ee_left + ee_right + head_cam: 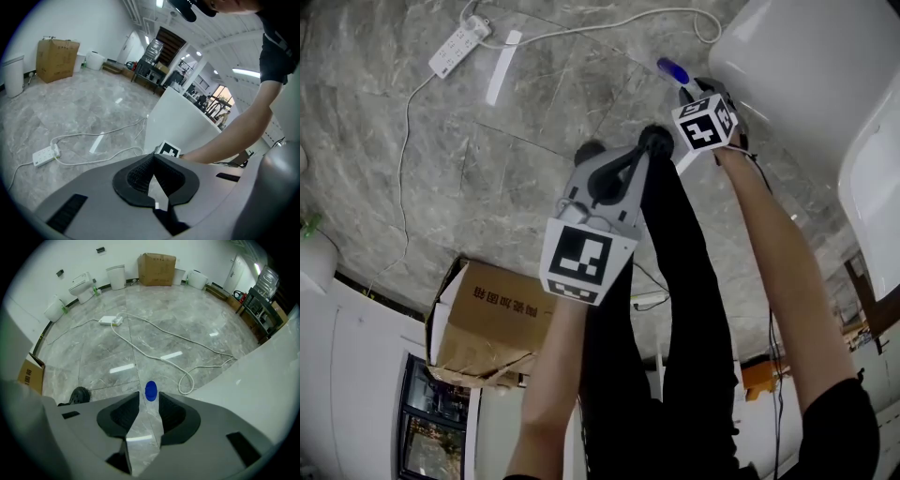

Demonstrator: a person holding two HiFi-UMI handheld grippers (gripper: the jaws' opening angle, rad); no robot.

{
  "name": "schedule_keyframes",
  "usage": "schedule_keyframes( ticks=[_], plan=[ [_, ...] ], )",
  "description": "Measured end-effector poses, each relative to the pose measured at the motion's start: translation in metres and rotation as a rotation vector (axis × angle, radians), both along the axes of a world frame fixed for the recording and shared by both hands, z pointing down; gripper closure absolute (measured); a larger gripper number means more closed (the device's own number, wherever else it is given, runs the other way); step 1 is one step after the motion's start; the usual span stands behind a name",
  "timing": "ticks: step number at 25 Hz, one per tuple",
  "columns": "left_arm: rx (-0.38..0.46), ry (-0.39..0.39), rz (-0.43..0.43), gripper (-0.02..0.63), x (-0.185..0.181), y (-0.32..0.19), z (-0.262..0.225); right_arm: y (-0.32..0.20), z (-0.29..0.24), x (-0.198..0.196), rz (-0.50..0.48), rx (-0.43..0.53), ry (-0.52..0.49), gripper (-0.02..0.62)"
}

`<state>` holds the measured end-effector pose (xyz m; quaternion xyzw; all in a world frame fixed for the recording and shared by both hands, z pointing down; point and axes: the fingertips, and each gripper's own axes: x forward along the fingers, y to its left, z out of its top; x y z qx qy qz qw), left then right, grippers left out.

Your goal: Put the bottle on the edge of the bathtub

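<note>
Bottle: a clear, blue-capped bottle point(150, 391) sits between the right gripper point(149, 398) fingers, above the floor point(487, 159), at 9 o'clock of the bathtub point(806, 75) and not yet on its edge.
Right fingers: spread wide, the pads seemingly pressing the bottle's sides.
Left fingers: left gripper point(153, 157) closed tip to tip, empty.
Risk: the slick plastic could slip from so wide a grip, or the bottle could topple off the smooth rim.
Containers: cardboard box point(483, 319) at 8 o'clock, contents hidden; bottle's fill unclear.

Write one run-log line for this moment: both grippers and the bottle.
left gripper: shut, empty | right gripper: shut on bottle | bottle: above floor, not yet on bathtub
</note>
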<state>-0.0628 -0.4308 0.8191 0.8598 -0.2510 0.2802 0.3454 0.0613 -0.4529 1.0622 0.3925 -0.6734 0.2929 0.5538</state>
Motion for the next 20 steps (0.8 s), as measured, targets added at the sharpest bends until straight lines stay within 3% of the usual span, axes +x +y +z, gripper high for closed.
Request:
schedule_keyframes(
  ticks=[10,14,20],
  plan=[
    [0.022,-0.018,-0.033,0.594,0.004,0.02,-0.145,0.038,-0.176,-0.018,-0.005,0.005,-0.124,0.495],
    [0.077,-0.005,-0.063,0.594,0.006,0.012,-0.202,0.024,-0.245,-0.011,-0.001,0.075,-0.137,0.508],
    [0.117,-0.023,-0.08,0.594,-0.006,0.027,-0.271,0.035,-0.339,-0.013,0.079,0.152,-0.196,0.527]
  ],
)
